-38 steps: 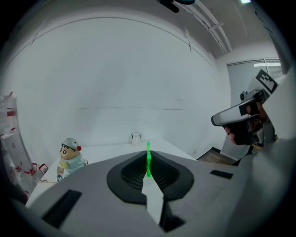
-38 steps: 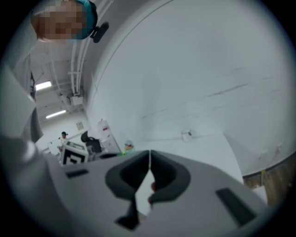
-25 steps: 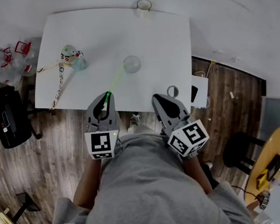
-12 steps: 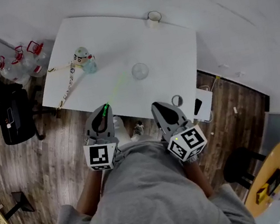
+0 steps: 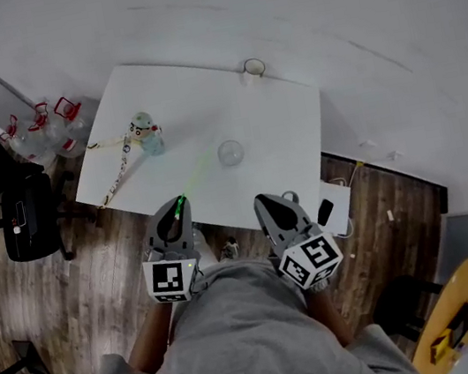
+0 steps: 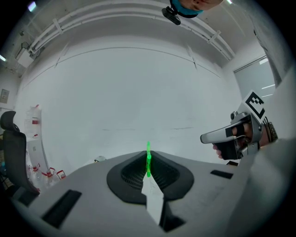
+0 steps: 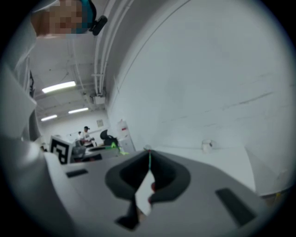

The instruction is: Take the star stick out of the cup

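Left hand-held gripper [image 5: 178, 209] stays clamped on the green star stick [image 5: 196, 178], sitting a bit higher than a second ago. The stick's far end points at the clear cup [image 5: 230, 153] on the white worktop [image 5: 280, 120], just beside it. Right hand-held gripper [image 5: 264, 201] has barely moved, jaws together, nothing in them.

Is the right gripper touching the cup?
No: in the head view the right gripper sits at the table's near edge, clearly apart from the cup.
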{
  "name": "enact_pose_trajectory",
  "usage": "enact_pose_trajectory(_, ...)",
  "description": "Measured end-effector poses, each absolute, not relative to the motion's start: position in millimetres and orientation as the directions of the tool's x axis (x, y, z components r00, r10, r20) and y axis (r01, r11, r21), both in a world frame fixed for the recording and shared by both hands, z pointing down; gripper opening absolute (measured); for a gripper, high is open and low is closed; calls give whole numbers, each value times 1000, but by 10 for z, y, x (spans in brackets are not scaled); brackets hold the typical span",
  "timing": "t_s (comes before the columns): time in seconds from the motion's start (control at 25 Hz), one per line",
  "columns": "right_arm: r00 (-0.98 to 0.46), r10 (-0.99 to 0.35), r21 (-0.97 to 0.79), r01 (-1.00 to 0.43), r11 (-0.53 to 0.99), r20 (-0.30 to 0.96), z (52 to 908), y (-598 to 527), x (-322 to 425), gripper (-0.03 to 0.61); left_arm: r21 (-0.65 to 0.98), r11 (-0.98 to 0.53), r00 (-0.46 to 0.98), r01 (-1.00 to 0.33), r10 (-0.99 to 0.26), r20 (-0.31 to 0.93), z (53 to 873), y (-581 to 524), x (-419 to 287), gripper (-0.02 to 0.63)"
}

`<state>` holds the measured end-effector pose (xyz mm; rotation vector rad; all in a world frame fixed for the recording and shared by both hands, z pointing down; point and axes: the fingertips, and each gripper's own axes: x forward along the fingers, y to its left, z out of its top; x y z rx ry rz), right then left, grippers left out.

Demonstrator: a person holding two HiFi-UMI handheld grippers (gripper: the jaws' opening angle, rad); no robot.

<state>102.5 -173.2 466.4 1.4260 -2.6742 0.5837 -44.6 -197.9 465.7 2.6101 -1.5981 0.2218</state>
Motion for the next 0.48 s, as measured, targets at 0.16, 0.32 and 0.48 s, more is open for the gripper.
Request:
enact_pose_trajectory(0.16, -559, -809, -272, -819, 506, 181, 4469, -1796, 1101, 35, -18, -459, 453, -888, -882, 129, 4531, -1993, -402, 44)
enact_pose_trajectory(0.32, -561, -815, -224, -821, 526, 145, 4234, -1876, 1122, 35, -40, -465, 461, -884, -884, 79, 4292, -2035, -370, 44)
enact_pose_trajectory(0.48, -565, -818, -191, -819, 541, 109, 3998, -1944, 1130, 35, -68, -470, 469, -880, -883, 30, 4047, -2095, -341, 44)
